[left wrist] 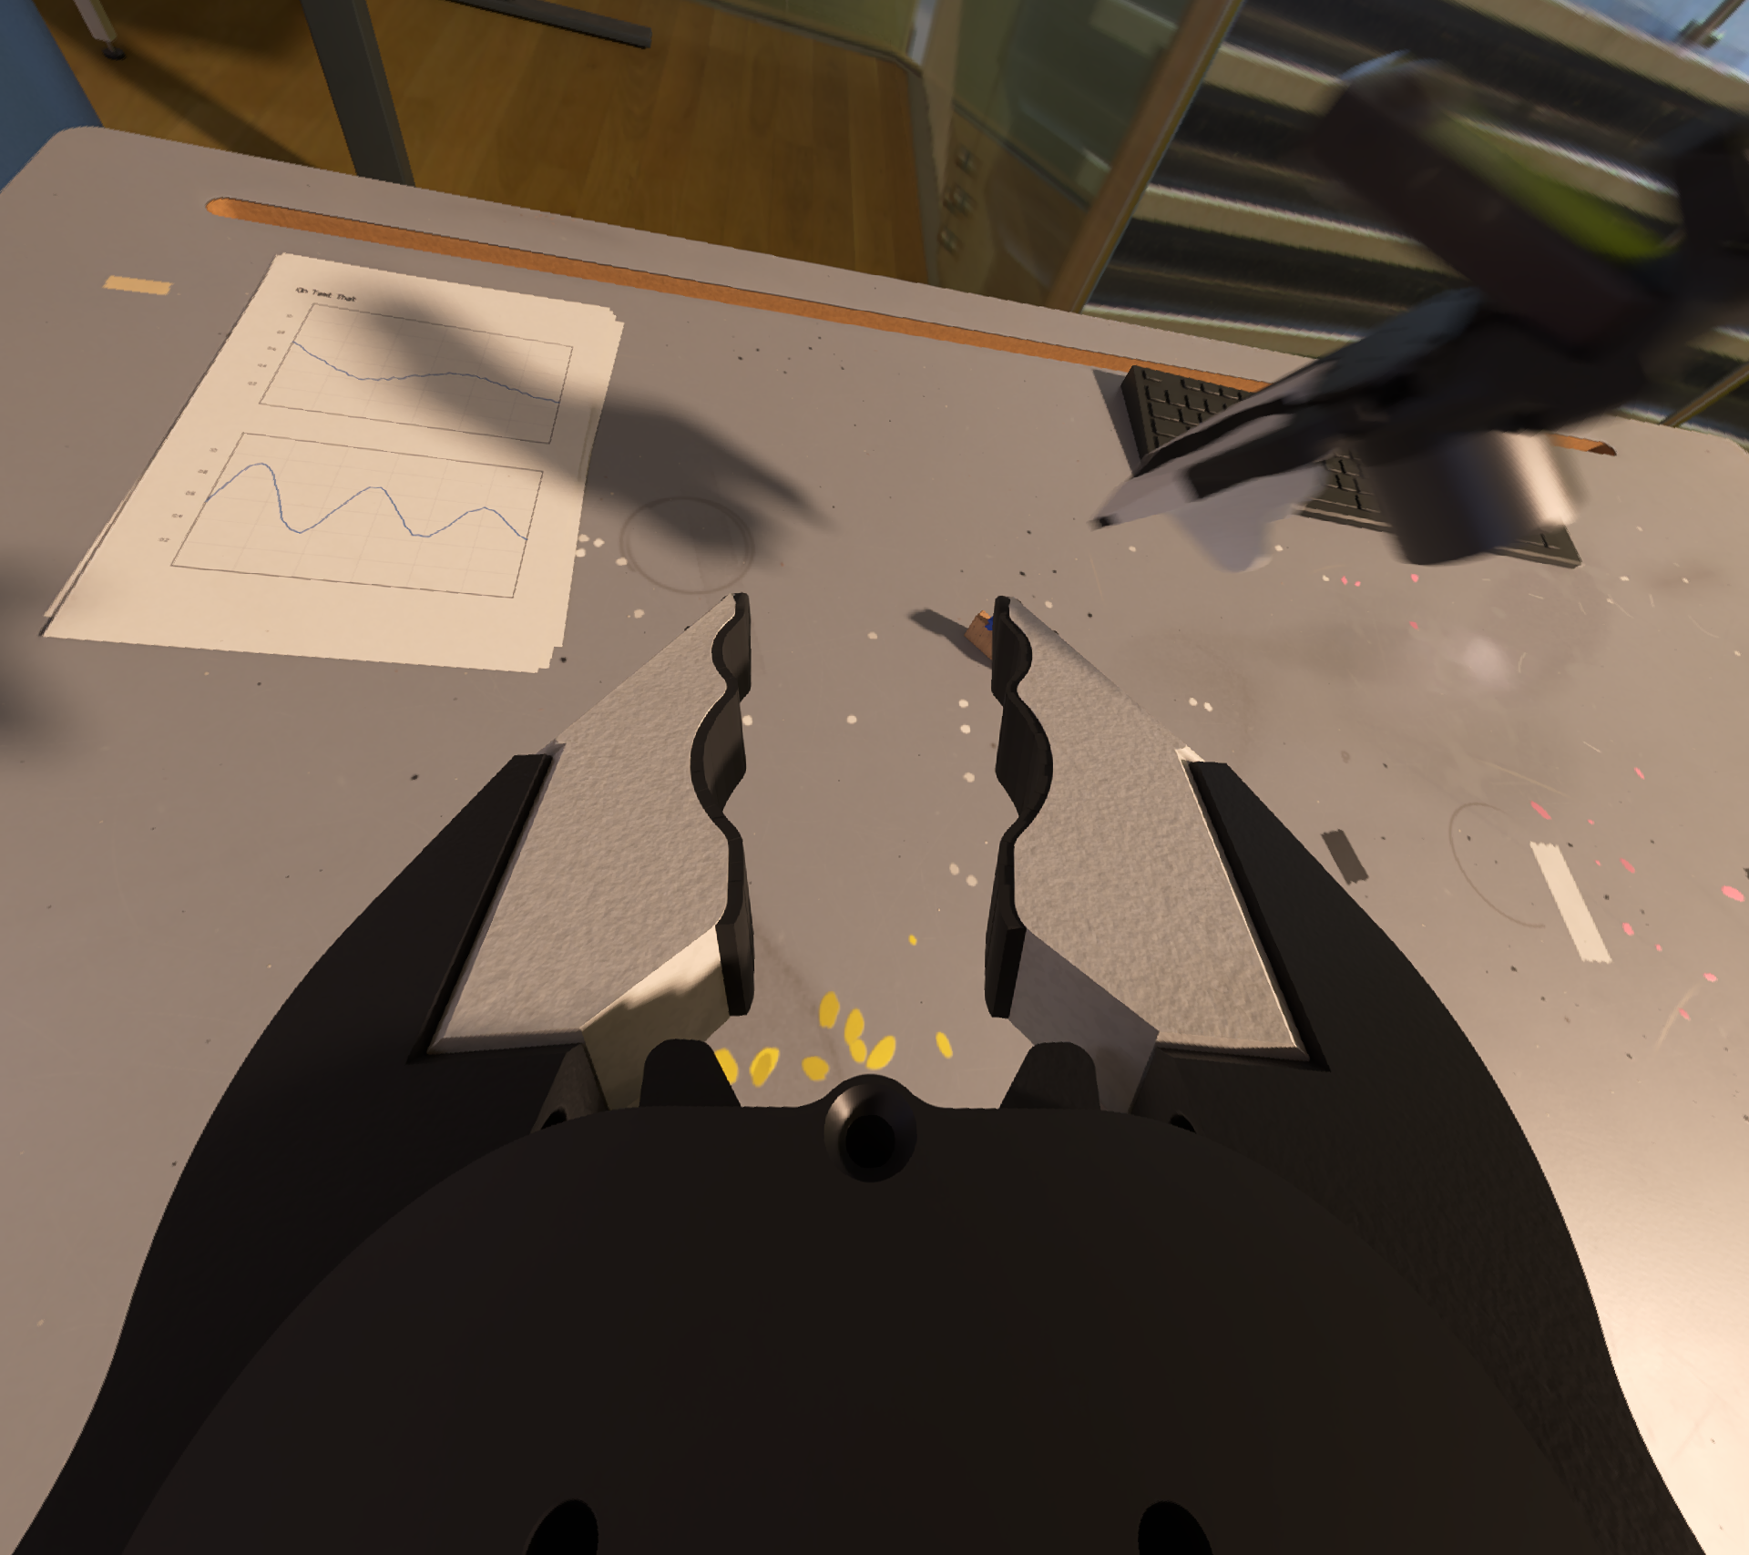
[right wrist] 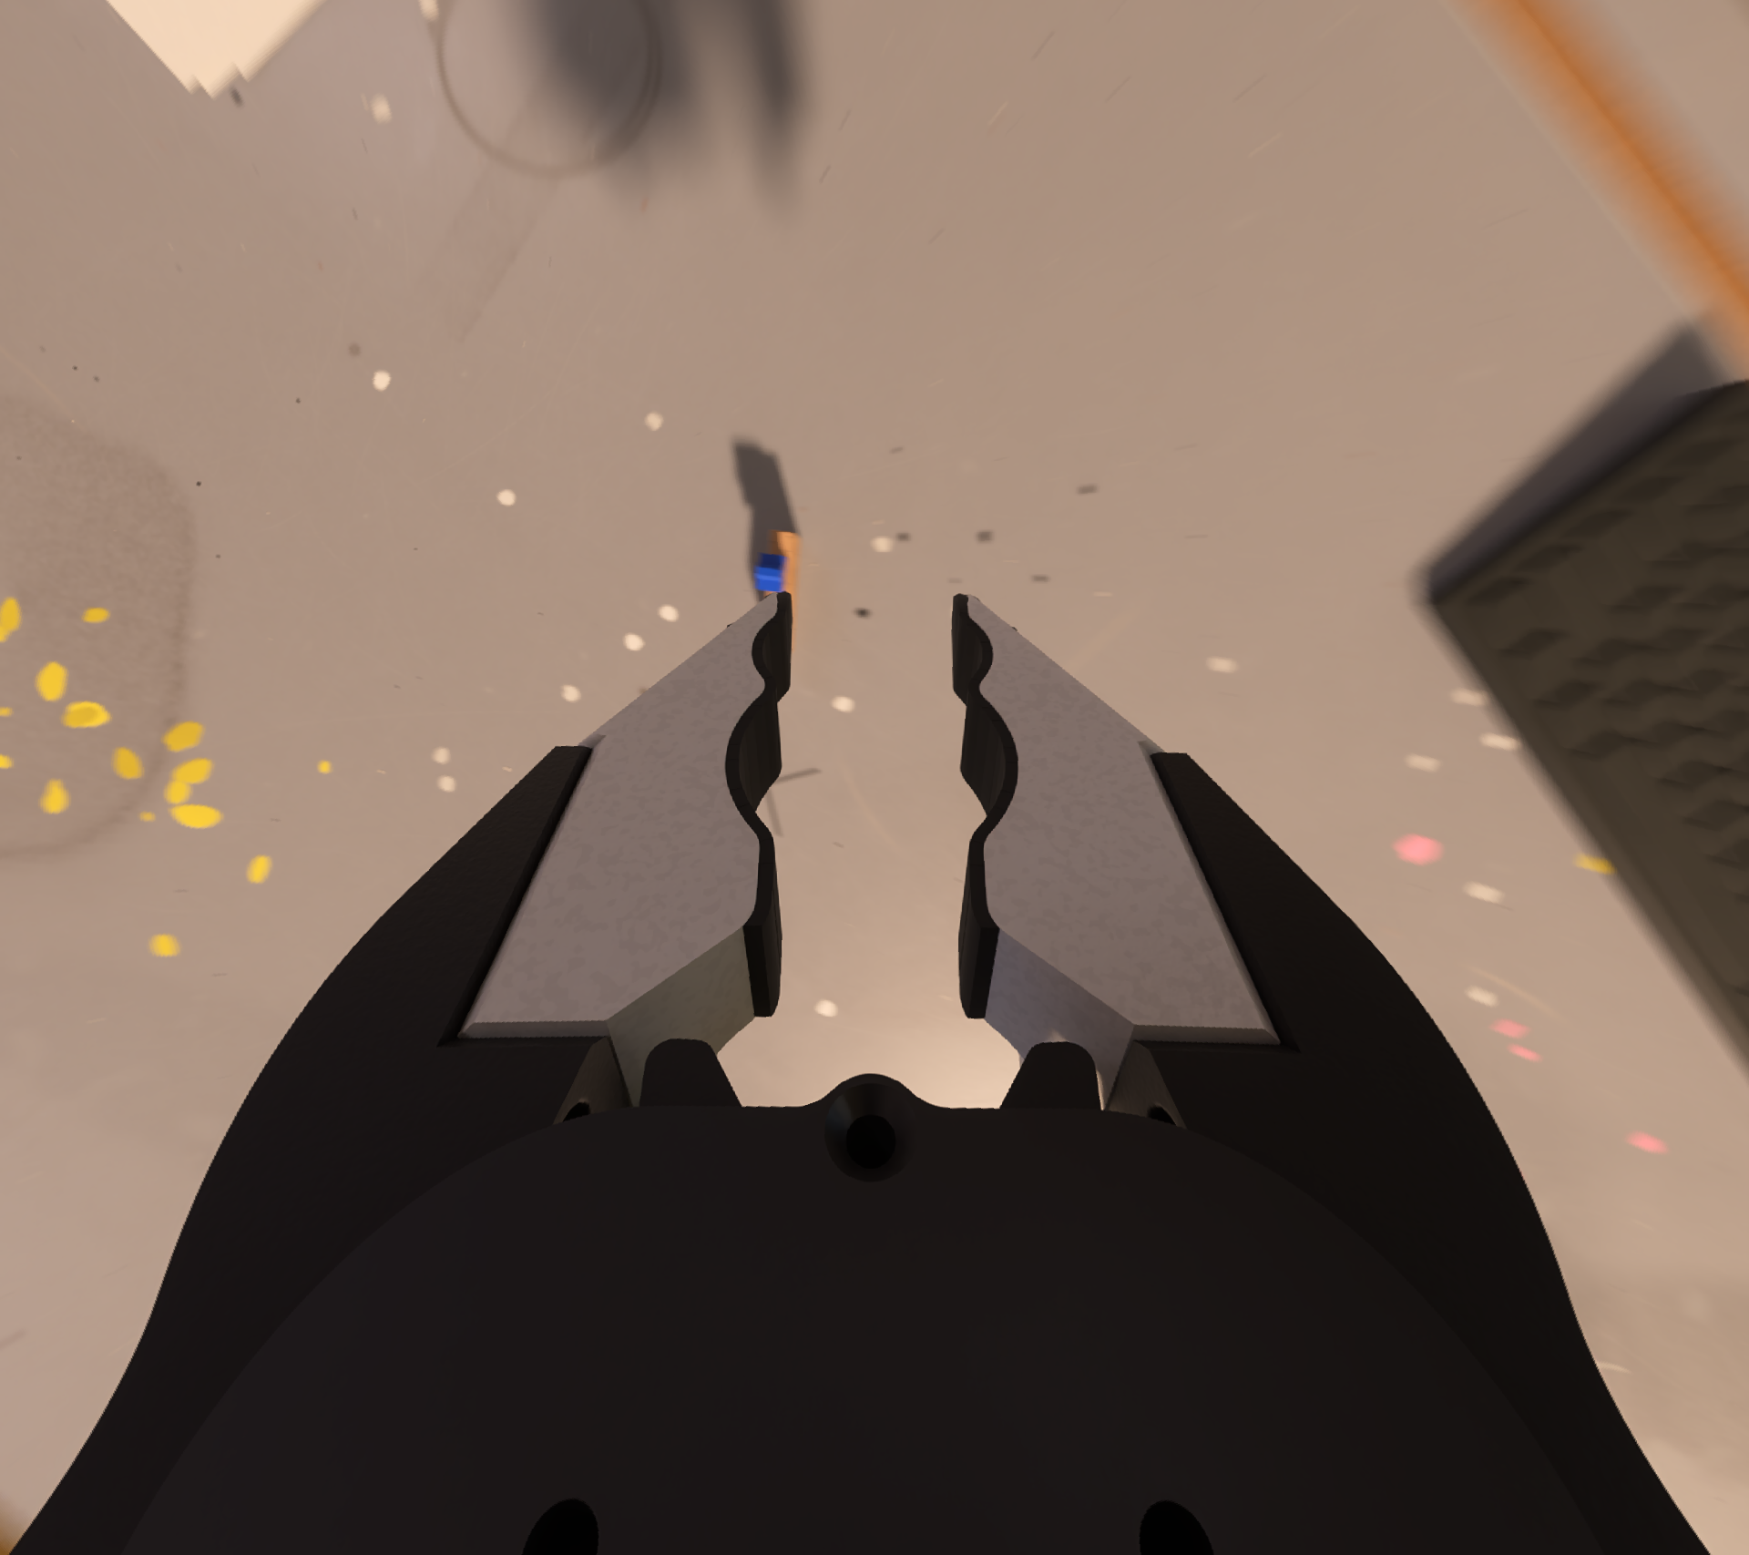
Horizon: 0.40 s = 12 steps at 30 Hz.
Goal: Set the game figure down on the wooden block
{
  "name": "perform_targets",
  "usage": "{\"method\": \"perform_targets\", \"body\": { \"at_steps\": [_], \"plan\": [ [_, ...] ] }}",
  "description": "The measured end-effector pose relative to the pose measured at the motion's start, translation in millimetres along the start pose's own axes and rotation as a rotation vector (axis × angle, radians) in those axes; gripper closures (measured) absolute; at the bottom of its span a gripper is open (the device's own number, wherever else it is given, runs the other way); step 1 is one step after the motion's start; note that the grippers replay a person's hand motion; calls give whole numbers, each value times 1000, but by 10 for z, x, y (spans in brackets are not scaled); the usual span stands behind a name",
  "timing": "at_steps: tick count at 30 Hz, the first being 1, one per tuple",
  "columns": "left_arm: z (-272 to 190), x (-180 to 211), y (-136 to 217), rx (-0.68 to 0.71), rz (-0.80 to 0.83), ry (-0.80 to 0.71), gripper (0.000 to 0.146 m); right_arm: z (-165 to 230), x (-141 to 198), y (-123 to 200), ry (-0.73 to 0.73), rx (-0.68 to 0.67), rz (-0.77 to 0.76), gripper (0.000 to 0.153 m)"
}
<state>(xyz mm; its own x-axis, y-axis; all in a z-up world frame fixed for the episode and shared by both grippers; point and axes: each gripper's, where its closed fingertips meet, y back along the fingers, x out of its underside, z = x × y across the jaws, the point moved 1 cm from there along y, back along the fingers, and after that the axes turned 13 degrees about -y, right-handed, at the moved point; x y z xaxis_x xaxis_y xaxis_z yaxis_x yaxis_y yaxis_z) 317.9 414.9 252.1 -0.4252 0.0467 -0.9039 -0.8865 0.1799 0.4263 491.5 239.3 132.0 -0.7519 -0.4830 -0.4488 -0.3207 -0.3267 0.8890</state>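
A small brown wooden block (left wrist: 975, 632) sits on the grey table (left wrist: 379, 847), just beyond my left gripper's right fingertip, which hides part of it. A tiny blue game figure (right wrist: 770, 571) is against the block (right wrist: 788, 568). I cannot tell whether it rests on the block or beside it. My left gripper (left wrist: 871, 620) is open and empty, above the table. My right gripper (right wrist: 871, 606) is open and empty, looking steeply down, with the figure just past its left fingertip. It also shows blurred in the left wrist view (left wrist: 1183, 530), high at the right.
A stack of paper sheets with graphs (left wrist: 331, 459) lies at the left. A black keyboard (left wrist: 1183, 412) lies at the back right, also in the right wrist view (right wrist: 1609, 658). An orange slot (left wrist: 662, 279) runs along the table's far edge. Paint specks dot the surface.
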Motion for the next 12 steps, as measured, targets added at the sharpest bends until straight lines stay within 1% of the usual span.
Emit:
{"method": "perform_targets", "body": {
  "at_steps": [1, 3, 4, 6, 8, 9, 11, 12],
  "plan": [
    [0, 3, 3, 0, 2, 0, 95, -75, 9, 273, 24, 27, -107, 117],
    [3, 8, 4, 2, 3, 5, 95, -330, 228, 755, 43, 74, -244, 116],
    [3, 10, 2, 3, 4, 9, 95, -549, 429, 954, 19, 114, -265, 112],
    [-3, 1, -9, 6, 0, 18, 95, -1104, 930, 1261, -105, 236, -225, 101],
    [-41, -28, -28, 14, -10, 30, 95, -1641, 1491, 1464, -283, 339, -168, 98],
    [-77, -46, -41, 23, -15, 29, 95, -1828, 1761, 1508, -372, 353, -135, 95],
    [-159, -77, -73, 38, -15, 7, 95, -2035, 2213, 1502, -510, 321, -79, 90],
    [-190, -86, -88, 38, -9, -6, 95, -2065, 2345, 1473, -557, 282, -72, 89]
  ]
}}
